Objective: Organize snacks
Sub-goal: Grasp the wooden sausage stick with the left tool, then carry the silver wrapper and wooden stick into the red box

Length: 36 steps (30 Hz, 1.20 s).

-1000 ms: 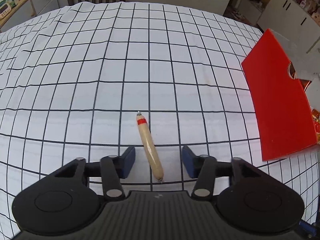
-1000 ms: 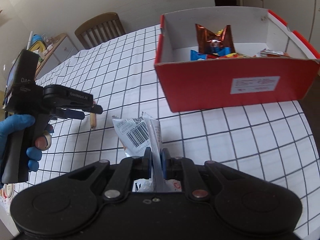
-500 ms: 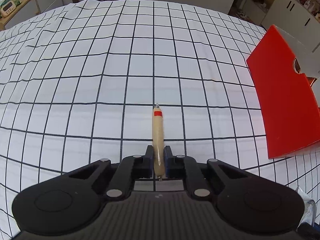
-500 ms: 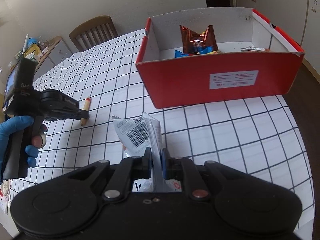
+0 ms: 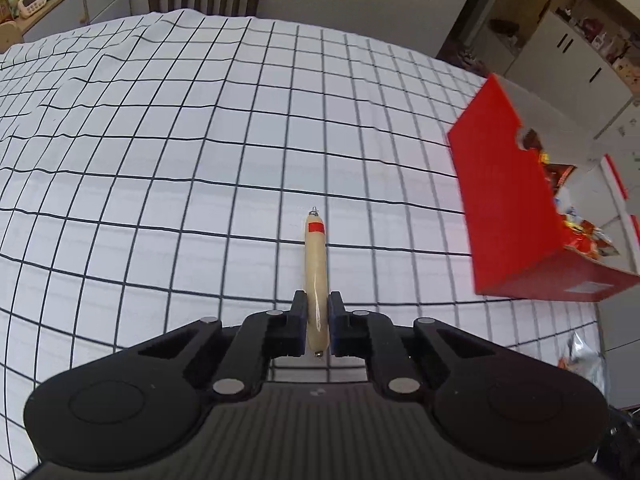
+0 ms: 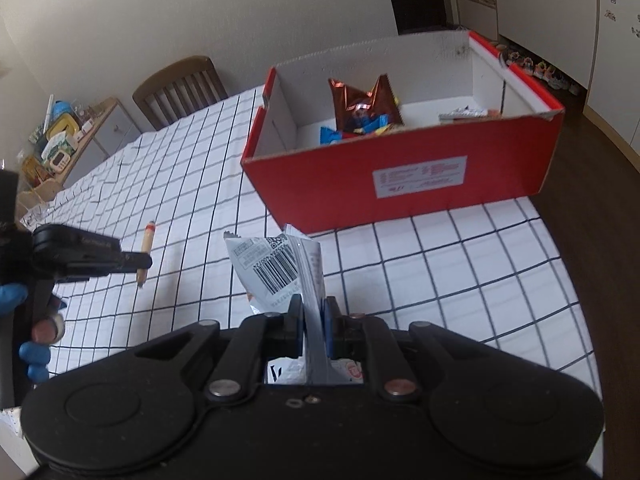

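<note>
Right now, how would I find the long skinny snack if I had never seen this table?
Look at the checked tablecloth, left of the big red box. There the left hand-held gripper pinches a sausage stick by one end. It is the only tan, pencil-shaped snack with a red band near its tip; the other loose snack is a flat silver packet.

The box (image 6: 404, 184) stands on the table (image 6: 440, 264), with several wrapped snacks (image 6: 366, 110) inside it. The packet (image 6: 280, 268) sits in front of the box, toward its left end. The sausage stick (image 6: 145, 252) lies left of the packet. A chair (image 6: 180, 90) stands behind the table.
</note>
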Each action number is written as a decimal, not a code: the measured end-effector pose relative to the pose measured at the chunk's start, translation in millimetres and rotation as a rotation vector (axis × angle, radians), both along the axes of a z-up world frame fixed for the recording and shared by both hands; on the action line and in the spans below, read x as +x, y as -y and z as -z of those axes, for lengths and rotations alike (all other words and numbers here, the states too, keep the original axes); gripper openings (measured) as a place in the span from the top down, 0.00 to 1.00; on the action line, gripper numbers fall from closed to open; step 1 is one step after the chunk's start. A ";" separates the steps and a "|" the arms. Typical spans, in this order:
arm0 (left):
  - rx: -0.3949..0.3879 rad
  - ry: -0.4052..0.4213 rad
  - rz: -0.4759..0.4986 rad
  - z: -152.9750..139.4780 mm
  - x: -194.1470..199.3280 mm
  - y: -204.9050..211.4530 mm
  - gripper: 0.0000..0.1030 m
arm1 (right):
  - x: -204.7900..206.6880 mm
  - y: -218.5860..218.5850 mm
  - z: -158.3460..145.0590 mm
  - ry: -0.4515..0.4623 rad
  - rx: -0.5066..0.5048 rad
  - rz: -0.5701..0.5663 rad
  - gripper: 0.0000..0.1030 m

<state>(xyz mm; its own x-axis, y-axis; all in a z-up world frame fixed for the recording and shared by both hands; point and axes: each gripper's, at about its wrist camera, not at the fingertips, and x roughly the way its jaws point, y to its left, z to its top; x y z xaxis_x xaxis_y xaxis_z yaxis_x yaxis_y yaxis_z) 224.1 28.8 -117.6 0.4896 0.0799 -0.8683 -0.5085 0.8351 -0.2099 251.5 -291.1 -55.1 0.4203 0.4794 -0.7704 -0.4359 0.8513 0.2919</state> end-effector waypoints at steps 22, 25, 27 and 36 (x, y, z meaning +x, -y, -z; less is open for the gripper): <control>-0.009 0.181 0.157 -81.5 20.1 105.0 0.90 | 50.7 57.3 -75.7 0.248 0.056 0.019 0.92; 0.015 0.192 0.181 -88.9 34.4 119.3 0.90 | 65.2 59.4 -82.5 0.290 0.038 0.021 0.92; 0.029 0.194 0.196 -92.0 44.7 127.7 0.90 | 75.4 59.7 -84.9 0.307 0.029 0.023 0.92; 0.101 0.171 0.260 -93.6 95.5 154.1 0.90 | 125.9 59.1 -82.3 0.289 0.020 0.030 0.92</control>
